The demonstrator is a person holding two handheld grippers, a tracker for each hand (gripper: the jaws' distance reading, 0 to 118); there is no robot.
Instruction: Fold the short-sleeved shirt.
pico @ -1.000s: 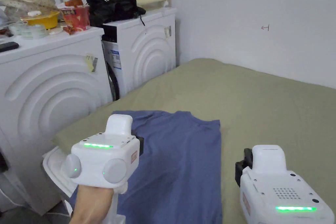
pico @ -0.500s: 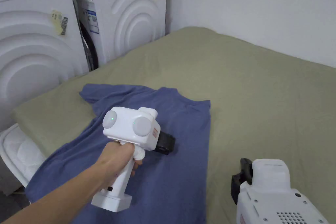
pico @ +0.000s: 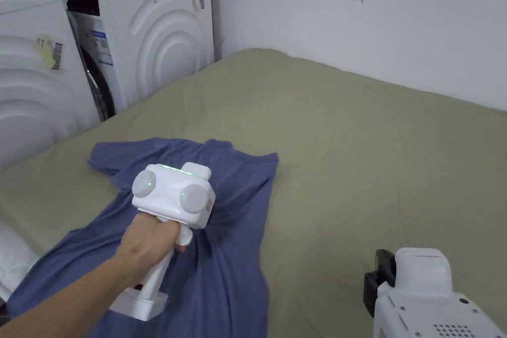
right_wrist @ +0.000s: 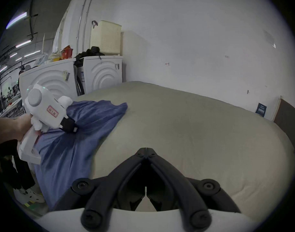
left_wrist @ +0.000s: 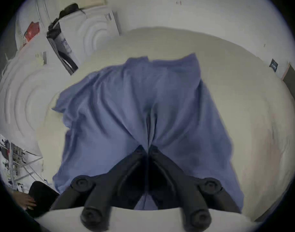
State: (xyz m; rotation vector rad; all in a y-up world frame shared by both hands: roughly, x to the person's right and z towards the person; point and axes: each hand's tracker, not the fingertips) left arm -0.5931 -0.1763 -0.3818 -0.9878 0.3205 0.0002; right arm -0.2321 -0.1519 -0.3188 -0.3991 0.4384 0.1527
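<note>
A blue short-sleeved shirt [pico: 237, 180] lies on the olive bed sheet [pico: 371, 156], its lower part hanging over the bed's near-left edge. My left gripper [left_wrist: 147, 149] is shut on a pinched ridge of cloth near the shirt's [left_wrist: 110, 110] middle, and creases fan out from the jaws. A hand holds it, with its white body [pico: 173, 195] tilted down onto the cloth. In the right gripper view the left gripper [right_wrist: 73, 128] presses into the shirt [right_wrist: 93, 118]. My right gripper [right_wrist: 146, 149] is shut on nothing, above bare sheet to the right of the shirt.
Two white washing machines [pico: 163, 37] [pico: 29, 96] stand along the left side of the bed, with clutter on top. A white wall [pico: 371, 32] runs behind the bed. Bare sheet stretches to the right of the shirt and beyond it.
My left gripper moved from the shirt's left side to its middle, dropped onto the cloth and shut on a pinch of it. The cloth has bunched there. The right gripper stayed low on the right.
</note>
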